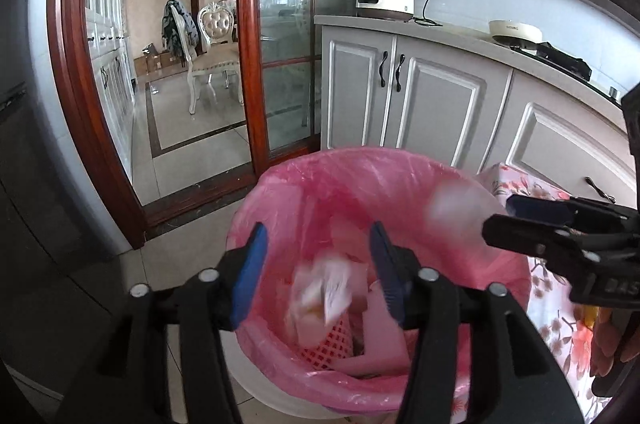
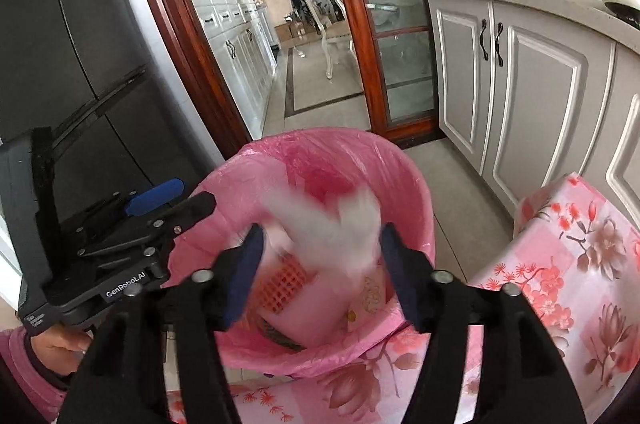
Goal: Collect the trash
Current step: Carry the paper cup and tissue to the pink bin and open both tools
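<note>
A trash bin lined with a pink bag stands on the kitchen floor below both grippers. My left gripper is open above it; a blurred white paper scrap hangs in the air between its fingers, touching neither. My right gripper is open over the bin; a blurred white tissue is in the air between its jaws. The right gripper also shows in the left wrist view, the left gripper in the right wrist view. Red mesh packaging and paper lie inside the bin.
A table with a pink floral cloth stands right of the bin. Grey cabinets with a rice cooker line the right. A black fridge is on the left. A wooden glass door opens to a dining room.
</note>
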A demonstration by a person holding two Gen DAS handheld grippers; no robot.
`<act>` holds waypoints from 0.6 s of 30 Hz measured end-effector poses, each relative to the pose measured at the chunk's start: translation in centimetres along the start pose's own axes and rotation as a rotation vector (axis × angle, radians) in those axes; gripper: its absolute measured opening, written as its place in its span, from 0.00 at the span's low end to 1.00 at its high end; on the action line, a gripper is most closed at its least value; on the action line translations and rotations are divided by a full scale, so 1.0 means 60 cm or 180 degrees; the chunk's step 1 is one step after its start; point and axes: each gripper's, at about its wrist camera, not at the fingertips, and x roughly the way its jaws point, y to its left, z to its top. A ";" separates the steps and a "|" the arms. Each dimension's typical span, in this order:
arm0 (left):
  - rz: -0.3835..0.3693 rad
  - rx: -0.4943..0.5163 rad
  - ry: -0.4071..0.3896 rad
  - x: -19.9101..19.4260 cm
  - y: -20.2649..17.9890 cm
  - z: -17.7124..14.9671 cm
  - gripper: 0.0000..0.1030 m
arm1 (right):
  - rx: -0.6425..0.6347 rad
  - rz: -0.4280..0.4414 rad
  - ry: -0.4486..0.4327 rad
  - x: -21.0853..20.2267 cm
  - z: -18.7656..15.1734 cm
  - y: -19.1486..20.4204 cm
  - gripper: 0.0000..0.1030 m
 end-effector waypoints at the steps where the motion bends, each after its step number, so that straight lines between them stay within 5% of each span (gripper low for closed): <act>1: 0.0010 0.0012 -0.0002 0.000 -0.001 0.000 0.52 | 0.0017 -0.0004 -0.0004 -0.004 -0.002 -0.002 0.58; 5: 0.0026 -0.0041 -0.0032 -0.017 0.001 -0.003 0.52 | 0.0089 0.0008 -0.0071 -0.037 -0.012 -0.004 0.58; 18: -0.0243 -0.0211 -0.0121 -0.156 -0.071 -0.097 0.93 | 0.0162 -0.0572 -0.0087 -0.215 -0.172 -0.002 0.66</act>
